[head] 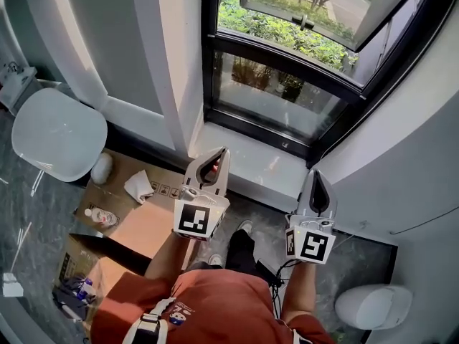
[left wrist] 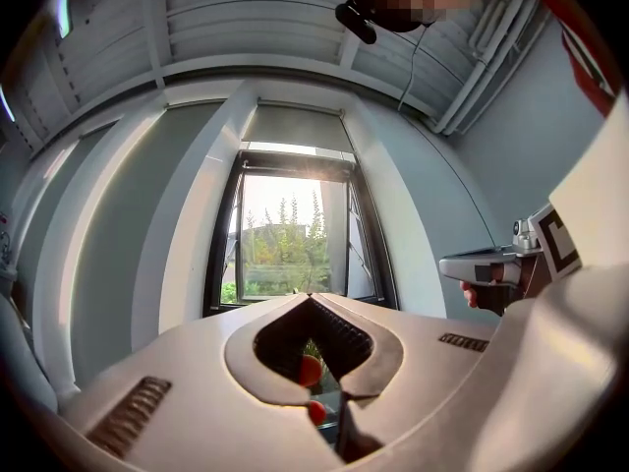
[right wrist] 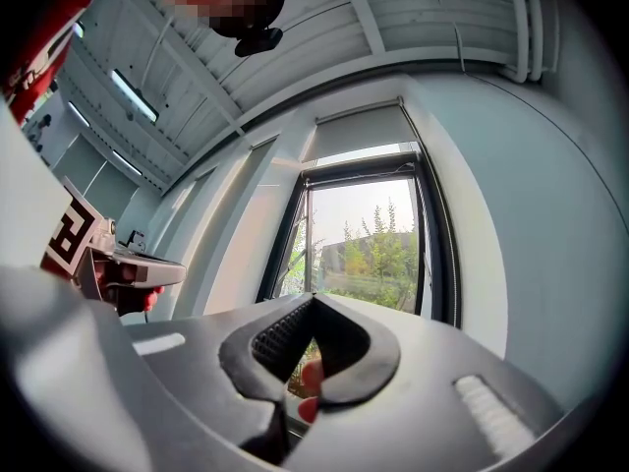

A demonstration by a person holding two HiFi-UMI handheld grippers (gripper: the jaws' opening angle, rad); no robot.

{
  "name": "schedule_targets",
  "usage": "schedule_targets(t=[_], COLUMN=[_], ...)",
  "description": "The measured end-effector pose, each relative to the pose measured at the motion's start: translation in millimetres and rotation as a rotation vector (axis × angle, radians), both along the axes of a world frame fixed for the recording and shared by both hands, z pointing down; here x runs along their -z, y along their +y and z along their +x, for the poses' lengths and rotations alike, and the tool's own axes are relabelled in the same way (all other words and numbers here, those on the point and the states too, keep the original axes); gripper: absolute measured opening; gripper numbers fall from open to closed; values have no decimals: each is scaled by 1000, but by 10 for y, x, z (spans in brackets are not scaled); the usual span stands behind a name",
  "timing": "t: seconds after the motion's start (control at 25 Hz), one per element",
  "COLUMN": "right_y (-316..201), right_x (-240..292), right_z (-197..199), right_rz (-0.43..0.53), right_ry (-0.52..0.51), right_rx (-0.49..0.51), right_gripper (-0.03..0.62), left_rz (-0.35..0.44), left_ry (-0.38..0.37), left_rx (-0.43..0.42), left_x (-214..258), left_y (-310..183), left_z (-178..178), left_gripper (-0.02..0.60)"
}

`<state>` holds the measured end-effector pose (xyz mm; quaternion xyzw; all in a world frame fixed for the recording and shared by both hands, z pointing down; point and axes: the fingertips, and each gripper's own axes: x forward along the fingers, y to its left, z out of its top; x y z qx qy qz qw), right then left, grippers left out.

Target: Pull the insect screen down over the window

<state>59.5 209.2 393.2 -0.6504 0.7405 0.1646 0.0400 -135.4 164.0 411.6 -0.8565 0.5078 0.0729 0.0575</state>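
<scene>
The black-framed window (head: 287,84) stands in front of me, its sash (head: 337,6) swung outward over green bushes. In the left gripper view the window (left wrist: 290,234) is lit, and a grey rolled-up screen panel (left wrist: 295,126) sits above its top edge; the same panel (right wrist: 359,131) shows in the right gripper view. My left gripper (head: 215,156) is shut and empty, pointing at the sill. My right gripper (head: 317,174) is shut and empty too, held level beside it. Each shows in the other's view: right gripper (left wrist: 482,264), left gripper (right wrist: 128,264). Neither touches the window or screen.
The white sill (head: 251,156) runs below the glass. A white chair (head: 57,131) stands at the left. A cardboard box (head: 136,221) on the floor carries a white cloth (head: 138,186) and a bottle (head: 100,216). A white rounded bin (head: 373,307) sits at the lower right.
</scene>
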Motion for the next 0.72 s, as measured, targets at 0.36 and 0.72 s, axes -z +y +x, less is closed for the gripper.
schedule_targets(t=[0.36,0.72], right_y=[-732,-1573], right_x=[-9,121], right_z=[349,928], right_rz=[21,40], right_ry=[-34,-74], right_rx=[-1,-14], right_gripper=[9,9], left_rz=[35,47], left_ry=[-49,-57], left_rx=[13,8], left_x=[5,255], left_y=[-721,-1553], left_z=[288,832], left_gripper=[5,6])
